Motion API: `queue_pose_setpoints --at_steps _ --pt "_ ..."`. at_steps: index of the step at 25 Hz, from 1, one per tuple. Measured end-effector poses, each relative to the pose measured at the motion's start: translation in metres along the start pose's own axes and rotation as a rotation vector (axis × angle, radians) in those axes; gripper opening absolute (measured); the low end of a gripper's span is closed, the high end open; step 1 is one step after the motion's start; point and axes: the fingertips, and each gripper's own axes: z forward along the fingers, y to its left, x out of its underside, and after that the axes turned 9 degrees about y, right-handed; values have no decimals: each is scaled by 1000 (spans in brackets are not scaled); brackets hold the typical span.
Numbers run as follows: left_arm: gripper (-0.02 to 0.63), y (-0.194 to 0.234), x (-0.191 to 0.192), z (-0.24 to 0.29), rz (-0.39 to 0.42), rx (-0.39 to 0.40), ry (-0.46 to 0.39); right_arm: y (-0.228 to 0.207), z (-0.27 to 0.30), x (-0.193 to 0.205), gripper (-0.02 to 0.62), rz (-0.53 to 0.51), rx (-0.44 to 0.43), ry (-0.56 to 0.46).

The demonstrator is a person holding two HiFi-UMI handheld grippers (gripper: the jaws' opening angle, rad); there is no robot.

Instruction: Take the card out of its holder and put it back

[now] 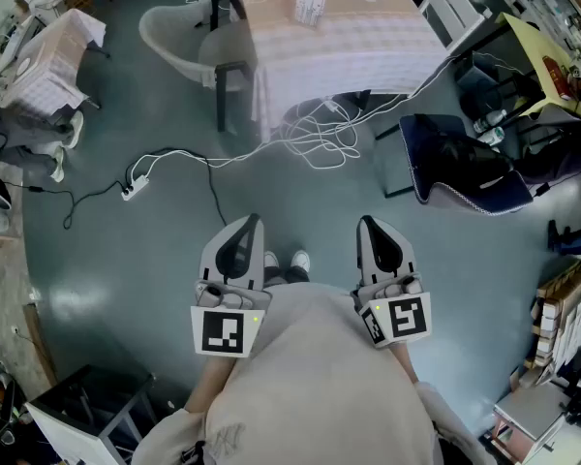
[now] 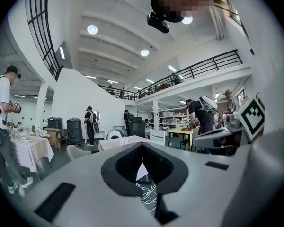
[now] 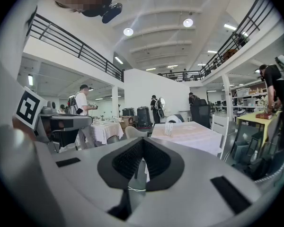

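Observation:
A white card holder [image 1: 310, 8] stands upright on a table with a pink checked cloth [image 1: 368, 42], far ahead of me across the floor. The right gripper view shows the same holder [image 3: 168, 128] as a small white shape on that table [image 3: 189, 134]. I cannot make out the card itself at this distance. My left gripper [image 1: 255, 221] and right gripper [image 1: 365, 221] are held side by side close to my body and point toward the table. Both are shut with nothing between the tips, as the left gripper [image 2: 142, 144] and right gripper [image 3: 142, 140] also appear in their own views.
A white chair [image 1: 179, 32] stands left of the table. Loose white cables [image 1: 320, 139] and a power strip [image 1: 134, 190] lie on the grey floor between me and it. A dark bag [image 1: 465, 168] sits to the right. Another clothed table [image 1: 48, 66] is far left. People stand in the hall [image 2: 2, 126].

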Motion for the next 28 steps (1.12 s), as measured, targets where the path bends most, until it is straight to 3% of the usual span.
queue_pose_setpoints --at_steps 16,22,28 --pt "8 -8 -2 26 -18 14 10 -25 7 -1 17 30 -11 -12" --pt "8 1 6 36 30 8 30 -28 12 -4 17 66 -67 -44" --pt "8 23 3 52 15 -19 37 -34 32 -9 17 51 -59 -23"
